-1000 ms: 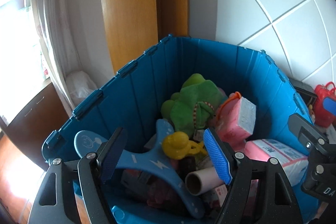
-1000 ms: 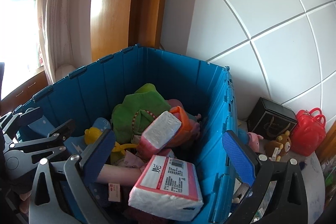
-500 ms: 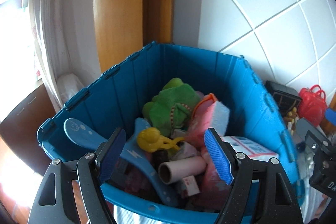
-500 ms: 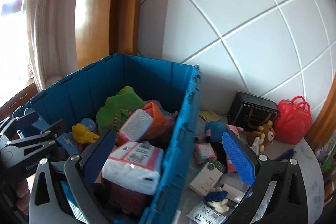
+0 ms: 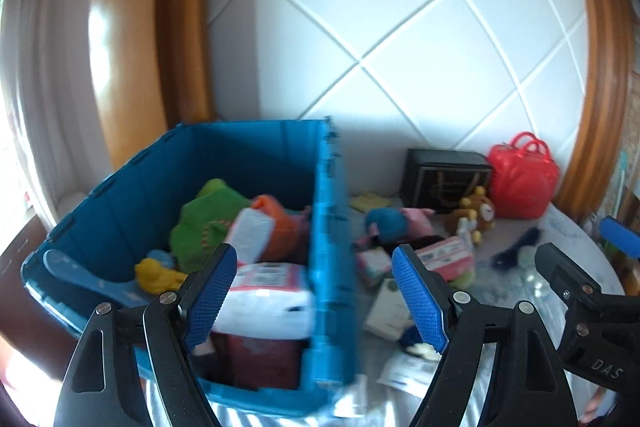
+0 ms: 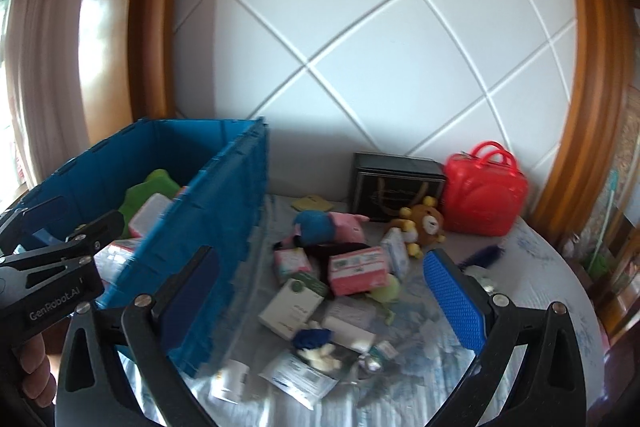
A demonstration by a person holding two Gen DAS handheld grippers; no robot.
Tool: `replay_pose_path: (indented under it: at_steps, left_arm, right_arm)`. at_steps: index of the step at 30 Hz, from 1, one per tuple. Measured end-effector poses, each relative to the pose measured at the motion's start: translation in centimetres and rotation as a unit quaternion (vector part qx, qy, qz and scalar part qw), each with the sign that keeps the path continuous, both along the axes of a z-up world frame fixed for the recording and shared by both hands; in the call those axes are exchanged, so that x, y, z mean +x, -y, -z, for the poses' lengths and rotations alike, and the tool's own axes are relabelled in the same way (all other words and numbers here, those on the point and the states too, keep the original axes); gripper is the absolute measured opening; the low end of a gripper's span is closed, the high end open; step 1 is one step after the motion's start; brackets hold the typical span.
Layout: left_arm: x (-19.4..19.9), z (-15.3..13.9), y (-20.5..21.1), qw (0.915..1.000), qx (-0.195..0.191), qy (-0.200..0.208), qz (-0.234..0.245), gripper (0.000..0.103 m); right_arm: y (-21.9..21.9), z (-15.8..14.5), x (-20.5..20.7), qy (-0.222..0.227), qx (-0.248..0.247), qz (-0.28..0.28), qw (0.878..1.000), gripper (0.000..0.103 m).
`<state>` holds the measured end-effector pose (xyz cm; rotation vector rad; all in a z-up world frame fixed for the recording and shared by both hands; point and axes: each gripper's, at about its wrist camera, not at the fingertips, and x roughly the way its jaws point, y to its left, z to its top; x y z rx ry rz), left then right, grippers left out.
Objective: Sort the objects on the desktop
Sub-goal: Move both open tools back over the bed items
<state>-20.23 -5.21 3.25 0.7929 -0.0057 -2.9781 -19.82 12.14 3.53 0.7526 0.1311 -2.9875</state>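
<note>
A blue crate (image 5: 326,227) (image 6: 224,211) stands at the left of the table, holding a green plush (image 5: 208,223), a yellow duck (image 5: 156,275), tissue packs (image 5: 268,291) and other toys. Right of it lies a heap of loose items: a pink tissue pack (image 6: 358,269), a white box (image 6: 290,305), a pink and blue plush (image 6: 328,223), a brown bear (image 6: 424,223). My left gripper (image 5: 316,303) is open and empty above the crate's right wall. My right gripper (image 6: 324,301) is open and empty above the heap.
A black gift box (image 6: 394,187) and a red plastic bag (image 6: 484,191) stand at the back by the white tiled wall. Small sachets (image 6: 298,379) and a bottle (image 6: 376,353) lie near the front. A curtain and wooden frame rise at the left.
Both grippers have pulled back from over the crate and swung to the right, so the loose heap on the table has come into view. Both stay open and empty.
</note>
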Motion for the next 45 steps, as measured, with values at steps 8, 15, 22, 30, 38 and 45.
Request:
replay_pose_path:
  at_steps: [8,15,22,30,38,45]
  left_arm:
    - [-0.5,3.3,-11.3,0.9989,-0.014,0.037,0.025,0.082]
    - [-0.9,10.6,-16.7,0.9924,-0.040,0.117,0.002,0.082]
    - [-1.6,20.0,-16.1,0.9687,-0.058,0.237,-0.046,0.082]
    - [-1.9,27.7,-14.6,0.9476,-0.047,0.312,-0.048,0.082]
    - [-4.3,31.9,-14.3,0.9464,-0.040,0.320,-0.020,0.082]
    - [-5.2,33.9,-10.9,0.9384,-0.032,0.341,-0.044,0.080]
  right_arm:
    - [-12.3,3.2,0.9,0.036,-0.008,0.027,0.999,0.103]
    - [-21.1,9.8,-0.2,0.110,-0.035,0.047,0.992,0.103]
    - [-23.8,17.8,-2.0,0.206,-0.053,0.045,0.976,0.103]
    - [-20.1,24.4,-4.0,0.285,-0.055,0.019,0.957,0.103]
    - [-13.3,29.7,-7.0,0.342,-0.014,-0.036,0.939,0.103]
    - [-12.7,31.9,-9.6,0.351,0.023,-0.004,0.936,0.103]
